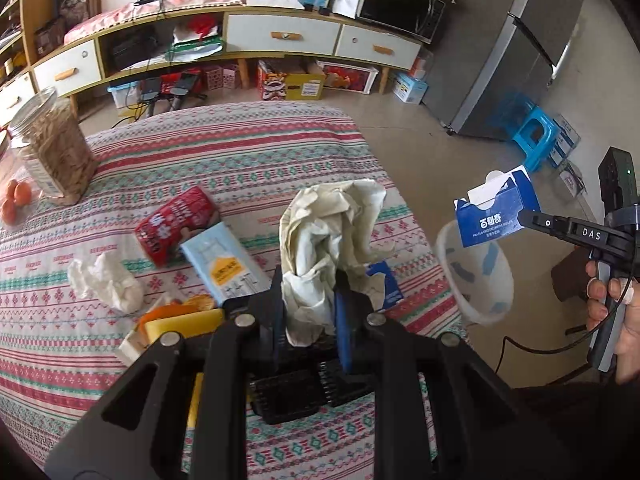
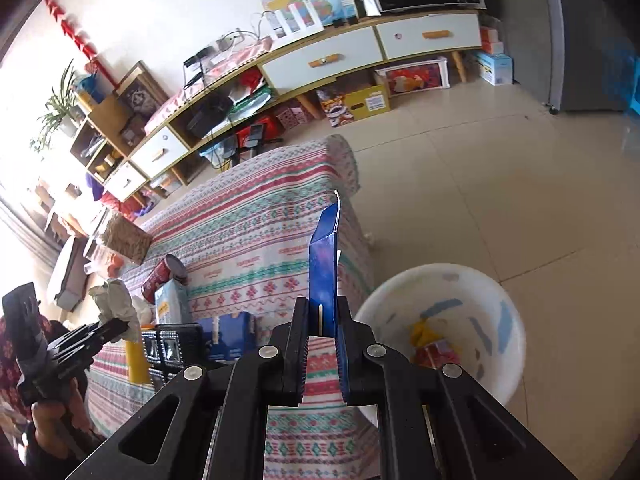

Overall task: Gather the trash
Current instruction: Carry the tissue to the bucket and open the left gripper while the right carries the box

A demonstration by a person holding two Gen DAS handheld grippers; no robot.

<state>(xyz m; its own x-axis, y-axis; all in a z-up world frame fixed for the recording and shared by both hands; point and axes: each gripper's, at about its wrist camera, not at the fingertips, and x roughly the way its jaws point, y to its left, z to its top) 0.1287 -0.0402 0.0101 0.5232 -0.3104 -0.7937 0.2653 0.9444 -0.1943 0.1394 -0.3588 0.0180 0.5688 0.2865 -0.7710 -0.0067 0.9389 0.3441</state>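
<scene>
My left gripper (image 1: 310, 280) is shut on a crumpled cream paper wad (image 1: 328, 232), held above the patterned table (image 1: 240, 160). My right gripper (image 2: 322, 316) is shut on a flattened blue carton (image 2: 323, 268), held off the table's right edge near the white bin (image 2: 500, 320); in the left wrist view the carton (image 1: 496, 212) hangs just above the bin (image 1: 476, 276). On the table lie a red can (image 1: 176, 224), a light blue box (image 1: 224, 264), a white tissue wad (image 1: 108, 280), a blue carton (image 1: 386, 286) and orange peel (image 1: 176, 312).
A jar of snacks (image 1: 52, 148) and oranges (image 1: 16, 200) stand at the table's left. The bin holds yellow and red scraps (image 2: 428, 340). A cabinet (image 1: 280, 36), a fridge (image 1: 512, 60) and a blue stool (image 1: 532, 136) stand beyond on the tiled floor.
</scene>
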